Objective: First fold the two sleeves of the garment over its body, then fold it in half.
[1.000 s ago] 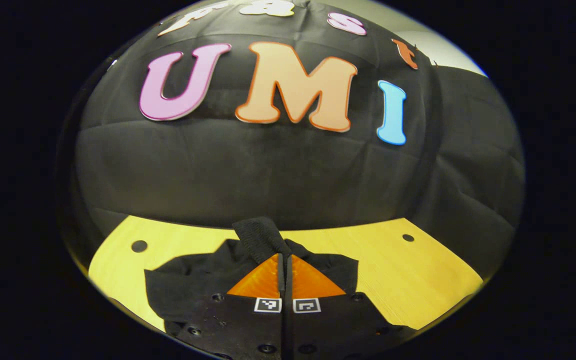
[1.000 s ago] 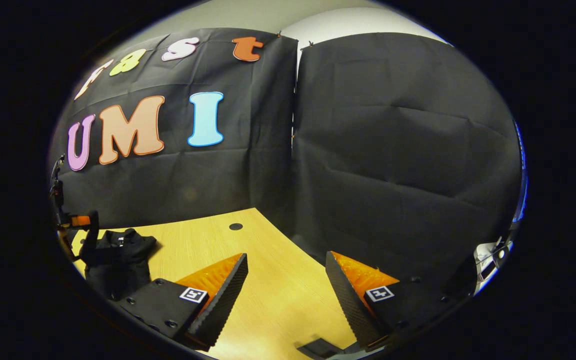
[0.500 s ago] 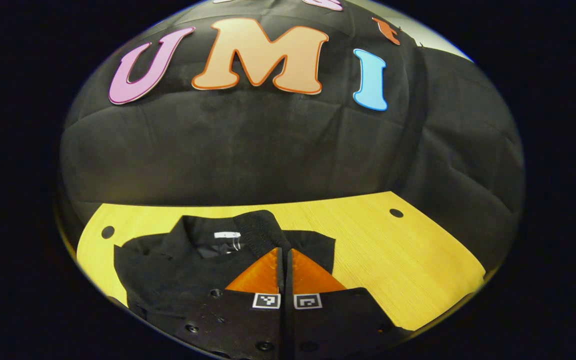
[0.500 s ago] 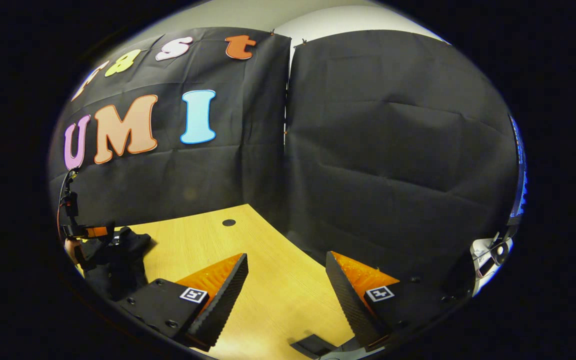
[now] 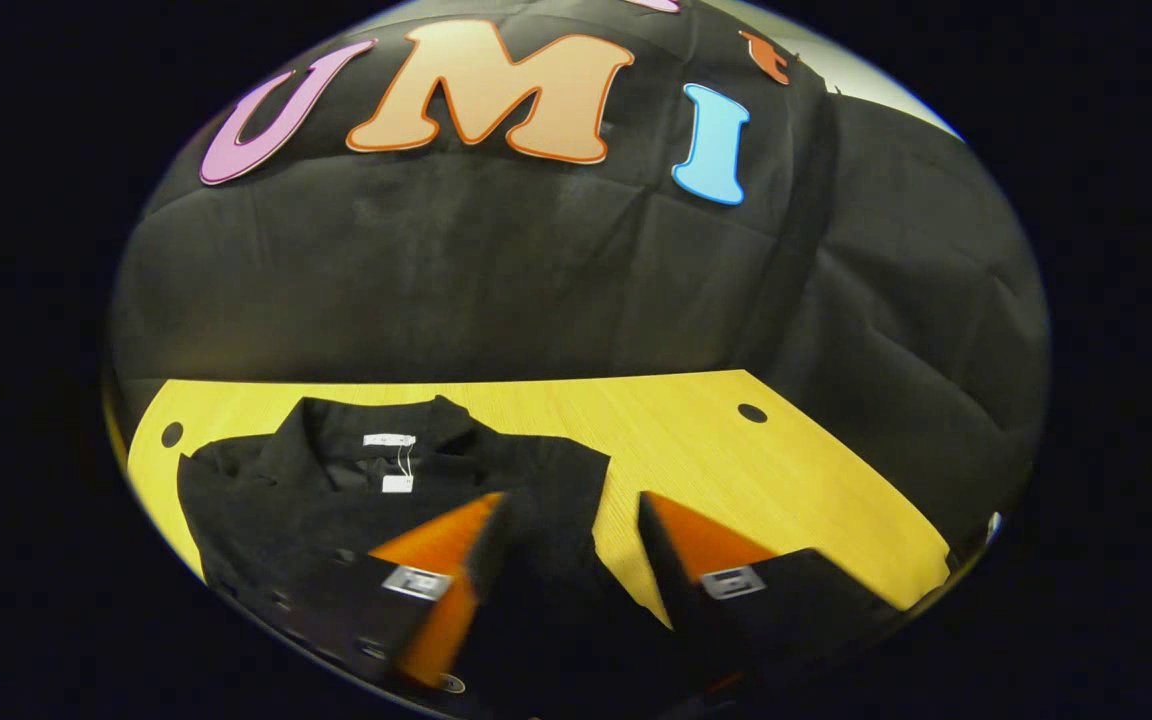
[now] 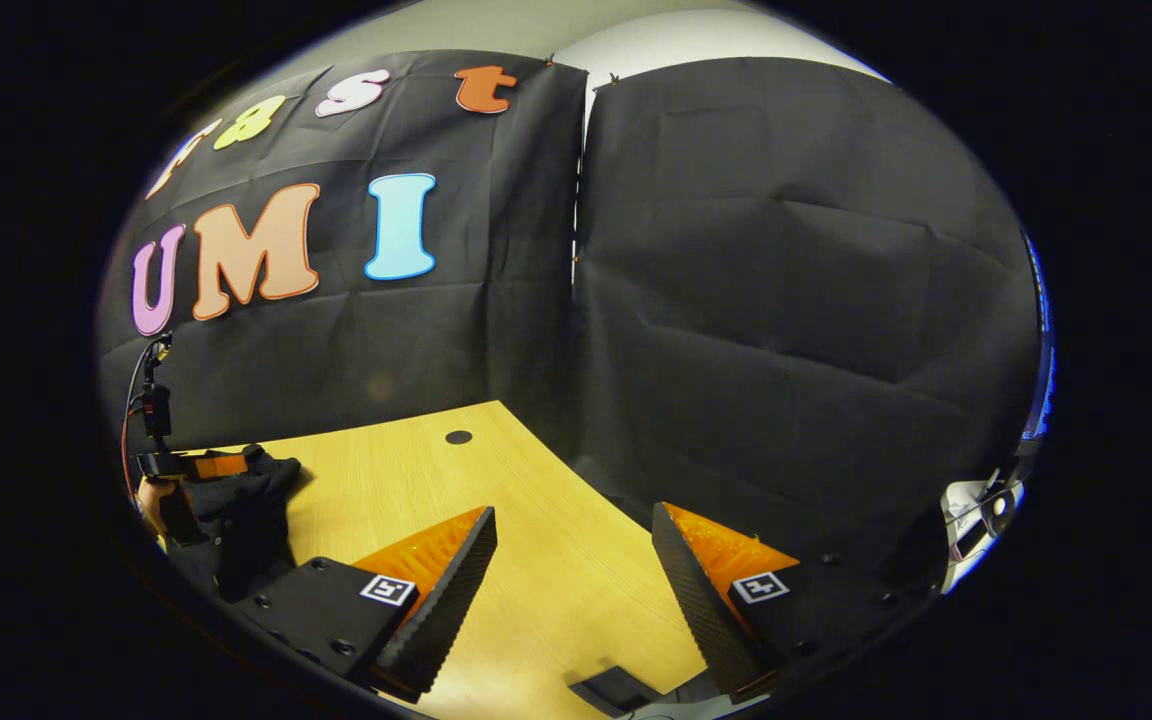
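The black collared fabric garment [image 5: 356, 490] lies on the yellow wooden bench [image 5: 736, 470], at its left part in the left gripper view. Its right side looks folded inward; I judge at least 1 sleeve done and the halving left. Left tongs [image 5: 566, 540] are released above it; right tongs [image 6: 576, 560] gape empty over bare bench. Open bench lies to the right.
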